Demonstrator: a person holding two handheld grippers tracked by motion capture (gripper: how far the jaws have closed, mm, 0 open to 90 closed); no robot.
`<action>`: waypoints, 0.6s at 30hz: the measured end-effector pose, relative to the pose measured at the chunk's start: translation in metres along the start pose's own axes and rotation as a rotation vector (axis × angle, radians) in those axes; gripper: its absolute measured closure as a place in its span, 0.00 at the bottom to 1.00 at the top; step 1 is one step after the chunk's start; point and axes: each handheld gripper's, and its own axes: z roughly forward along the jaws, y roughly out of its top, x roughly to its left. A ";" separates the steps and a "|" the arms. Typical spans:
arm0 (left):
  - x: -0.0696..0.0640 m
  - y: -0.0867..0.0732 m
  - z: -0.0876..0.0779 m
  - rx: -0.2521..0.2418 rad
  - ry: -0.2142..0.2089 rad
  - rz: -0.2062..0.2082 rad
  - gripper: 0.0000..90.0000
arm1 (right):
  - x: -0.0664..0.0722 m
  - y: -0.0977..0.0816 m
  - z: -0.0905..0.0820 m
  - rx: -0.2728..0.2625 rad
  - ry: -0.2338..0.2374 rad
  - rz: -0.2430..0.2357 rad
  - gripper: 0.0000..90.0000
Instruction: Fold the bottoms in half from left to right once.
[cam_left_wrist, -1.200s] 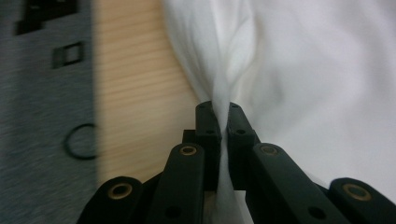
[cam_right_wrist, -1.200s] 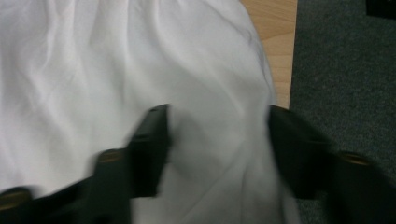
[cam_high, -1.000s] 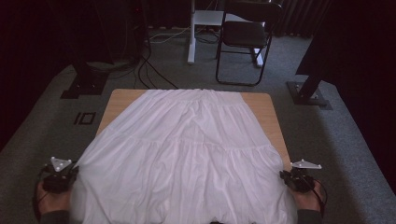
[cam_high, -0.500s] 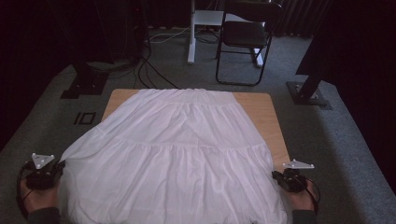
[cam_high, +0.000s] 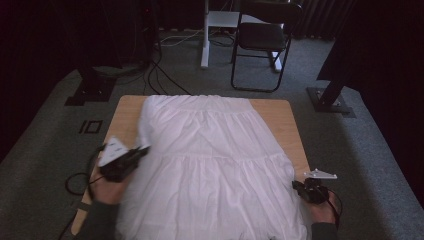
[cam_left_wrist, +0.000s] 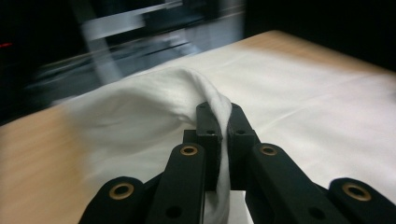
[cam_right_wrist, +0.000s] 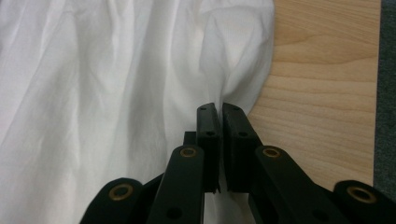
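In the high view a white skirt (cam_high: 210, 165) lies spread over a wooden bench (cam_high: 127, 107), its narrow gathered end at the far edge and its wide hem toward the person. The left tongs (cam_high: 141, 149) are raised above the left side of the bench, with the person's left hand (cam_high: 107, 182) behind them, and the cloth's left edge is lifted and drawn inward over the rest of the skirt, baring a strip of wood along that side. The right tongs (cam_high: 296, 186) sit low at the right near corner of the bench, right at the hem's edge, the right hand (cam_high: 322, 210) behind them. A dark folding chair (cam_high: 262, 40) stands on the grey carpet beyond the bench. In the left gripper view the left tongs (cam_left_wrist: 219, 109) are closed tight on a ridge of the skirt (cam_left_wrist: 154, 102), which rises in a fold between the two black jaws and hangs down through them; the rest of the cloth lies flat on the bench (cam_left_wrist: 32, 140) beyond, and the background is blurred. In the right gripper view the right tongs (cam_right_wrist: 220, 108) are likewise clamped together, pinching a puckered corner of the skirt (cam_right_wrist: 93, 84) just where the cloth meets bare bench (cam_right_wrist: 322, 84).
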 end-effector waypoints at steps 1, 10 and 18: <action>-0.014 0.009 0.014 -0.016 -0.062 0.014 0.98 | 0.000 0.000 0.000 0.000 -0.002 0.002 0.95; -0.122 0.017 0.143 0.163 -0.387 0.113 0.97 | -0.001 0.002 0.000 0.009 -0.035 0.018 0.91; -0.102 -0.007 0.151 0.208 -0.368 0.028 0.60 | 0.036 0.034 -0.021 -0.093 -0.049 -0.067 0.54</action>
